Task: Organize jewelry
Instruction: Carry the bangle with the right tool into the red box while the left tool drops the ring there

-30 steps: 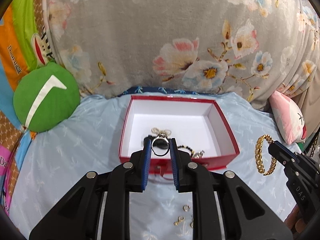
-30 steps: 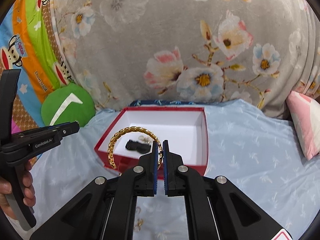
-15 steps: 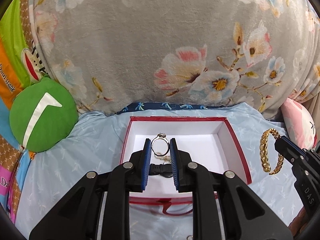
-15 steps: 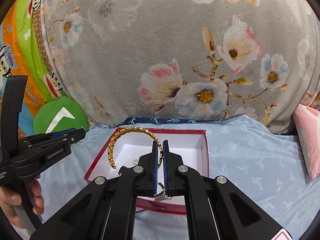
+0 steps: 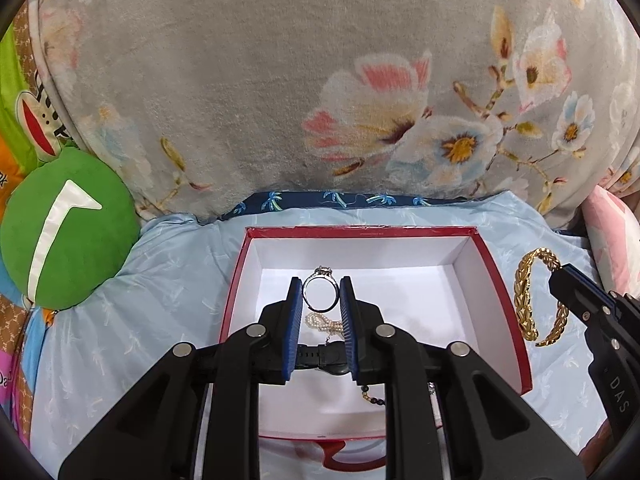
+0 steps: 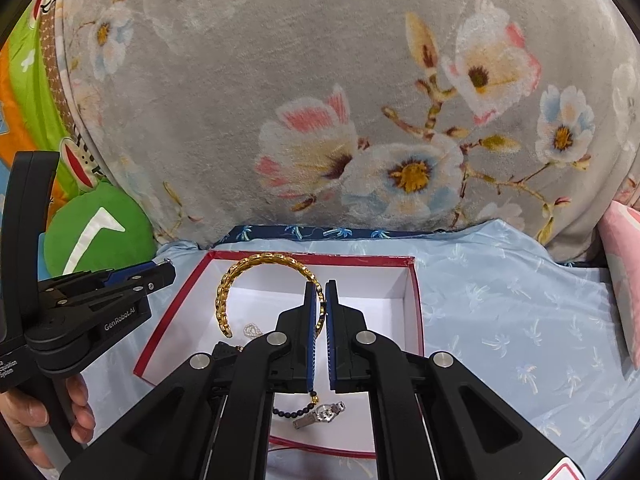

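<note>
Left wrist view: left gripper [image 5: 319, 296] fingers pinch one thin silver ring [image 5: 319, 293] above the box [image 5: 505, 280].
Right gripper [image 6: 320, 308] fingers clamp one braided gold bangle [image 6: 240, 276] over the same white-lined red box.

This is a home, most likely a bedroom. A light blue sheet [image 5: 132, 304] covers a soft bed, a big grey floral blanket [image 5: 320, 80] is piled behind, and a green cushion [image 5: 68, 228] and pink pillow [image 6: 624, 276] lie at the sides.
</note>
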The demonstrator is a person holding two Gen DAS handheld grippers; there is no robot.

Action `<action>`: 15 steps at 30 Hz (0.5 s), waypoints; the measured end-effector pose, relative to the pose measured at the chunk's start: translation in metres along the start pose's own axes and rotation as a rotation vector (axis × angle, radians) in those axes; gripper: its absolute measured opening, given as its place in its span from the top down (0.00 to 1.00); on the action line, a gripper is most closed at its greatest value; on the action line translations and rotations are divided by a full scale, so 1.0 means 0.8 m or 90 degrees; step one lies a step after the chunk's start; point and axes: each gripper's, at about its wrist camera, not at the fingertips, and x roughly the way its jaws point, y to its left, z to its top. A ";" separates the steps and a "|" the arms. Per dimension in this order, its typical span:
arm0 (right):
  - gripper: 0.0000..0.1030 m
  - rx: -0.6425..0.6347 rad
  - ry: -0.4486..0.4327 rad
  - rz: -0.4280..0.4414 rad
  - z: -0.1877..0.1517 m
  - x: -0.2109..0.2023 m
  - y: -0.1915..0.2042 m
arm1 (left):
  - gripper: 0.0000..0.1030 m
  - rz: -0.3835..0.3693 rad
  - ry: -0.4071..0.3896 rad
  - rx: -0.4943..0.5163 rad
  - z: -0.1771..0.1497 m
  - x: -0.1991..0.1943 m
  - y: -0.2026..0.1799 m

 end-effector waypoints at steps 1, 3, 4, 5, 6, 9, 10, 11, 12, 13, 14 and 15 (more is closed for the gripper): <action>0.96 0.001 0.002 0.000 -0.001 0.004 0.000 | 0.82 0.001 0.003 -0.001 0.000 0.005 0.000; 0.96 0.003 0.008 -0.002 -0.003 0.012 -0.002 | 0.82 0.002 0.008 -0.003 0.000 0.013 0.001; 0.96 0.004 0.010 -0.003 -0.004 0.016 -0.002 | 0.82 0.003 0.010 -0.003 0.000 0.016 0.000; 0.96 0.004 0.012 -0.003 -0.005 0.019 -0.002 | 0.82 0.004 0.012 -0.003 0.000 0.018 0.001; 0.96 0.006 0.013 -0.003 -0.005 0.023 -0.003 | 0.82 0.004 0.014 -0.002 0.000 0.021 0.001; 0.96 0.007 0.017 -0.004 -0.004 0.031 -0.005 | 0.82 0.006 0.018 -0.005 0.001 0.029 0.003; 0.96 0.007 0.019 -0.004 -0.004 0.034 -0.005 | 0.82 0.006 0.019 -0.007 0.002 0.031 0.004; 0.96 0.007 0.020 -0.005 -0.004 0.037 -0.005 | 0.82 0.008 0.020 -0.008 0.002 0.034 0.005; 0.96 0.007 0.021 -0.005 -0.004 0.040 -0.005 | 0.82 0.009 0.022 -0.009 0.002 0.037 0.005; 0.96 0.008 0.022 -0.005 -0.004 0.042 -0.005 | 0.82 0.010 0.023 -0.011 0.002 0.039 0.006; 0.96 0.008 0.023 -0.006 -0.003 0.045 -0.005 | 0.82 0.010 0.025 -0.012 0.002 0.042 0.007; 0.96 0.007 0.025 -0.008 -0.003 0.048 -0.005 | 0.82 0.010 0.026 -0.012 0.002 0.045 0.007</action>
